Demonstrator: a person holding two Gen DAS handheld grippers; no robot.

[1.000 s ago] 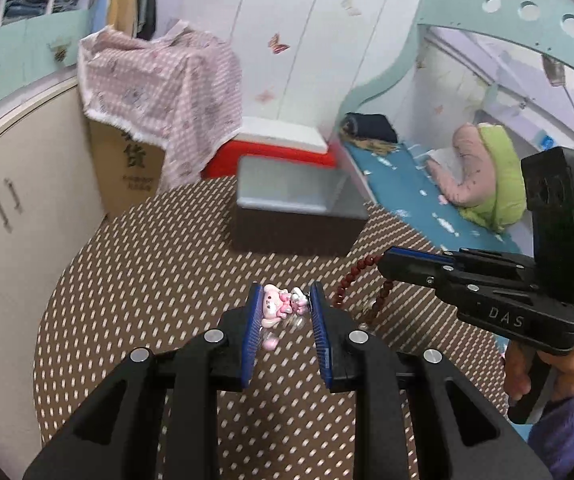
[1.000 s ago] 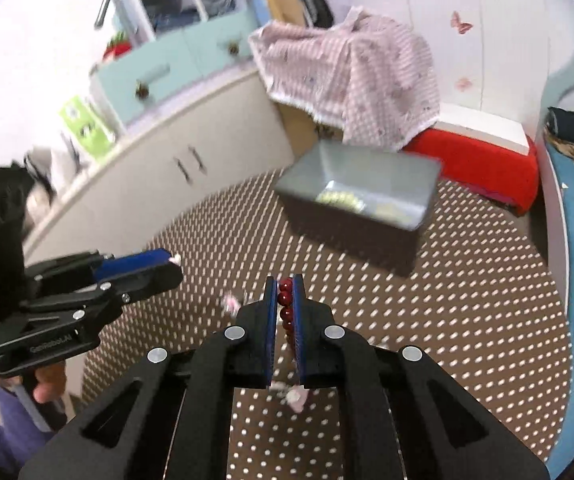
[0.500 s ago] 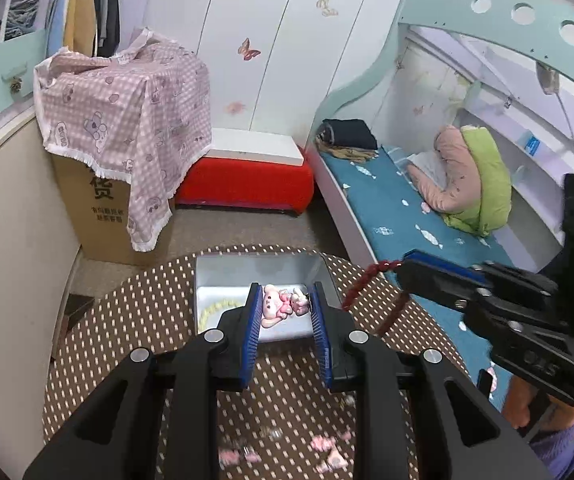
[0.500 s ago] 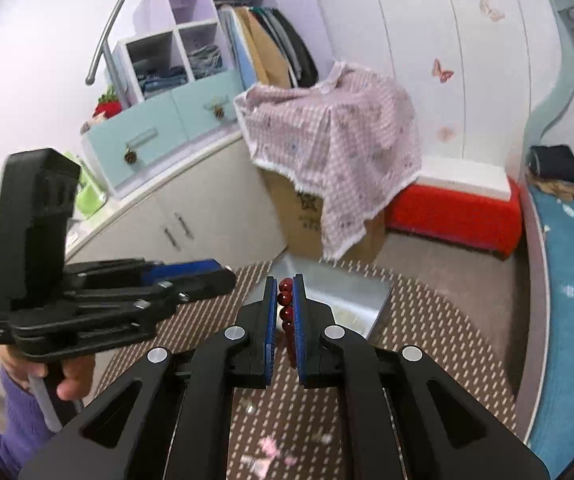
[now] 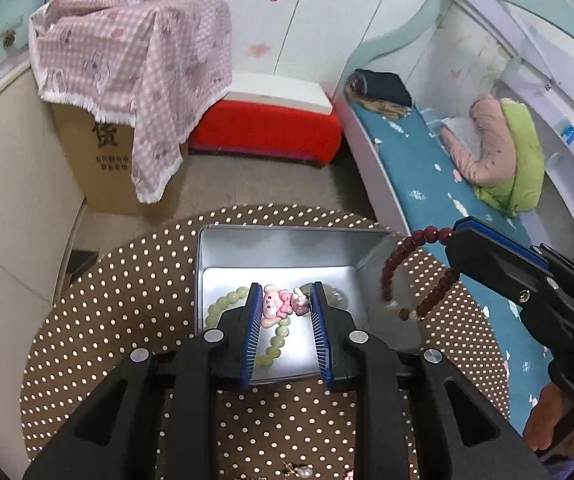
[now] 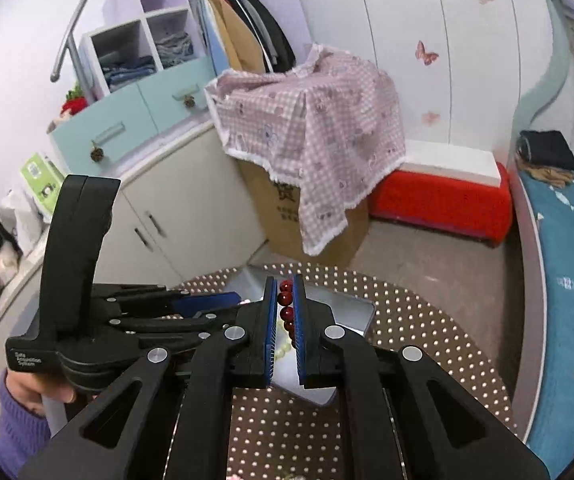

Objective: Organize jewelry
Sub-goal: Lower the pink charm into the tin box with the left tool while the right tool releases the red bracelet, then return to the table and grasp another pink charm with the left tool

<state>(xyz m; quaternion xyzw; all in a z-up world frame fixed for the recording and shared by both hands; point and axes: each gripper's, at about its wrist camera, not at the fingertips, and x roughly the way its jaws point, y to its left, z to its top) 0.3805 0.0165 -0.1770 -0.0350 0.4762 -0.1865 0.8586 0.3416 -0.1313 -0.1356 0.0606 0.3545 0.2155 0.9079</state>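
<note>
While earlier beside, left claw (image 5: 283,306) above tin (image 5: 287,248)

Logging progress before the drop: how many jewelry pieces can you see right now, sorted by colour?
Pink: 1, the pink bunny charm in the left claw, above the tin.
Dark red: 1, the red bead bracelet in the right claw.
Pale green: 1, the green bead bracelet lying in the tin.
Total: 3. Small bits at the table's near edge are too unclear to count.
</note>
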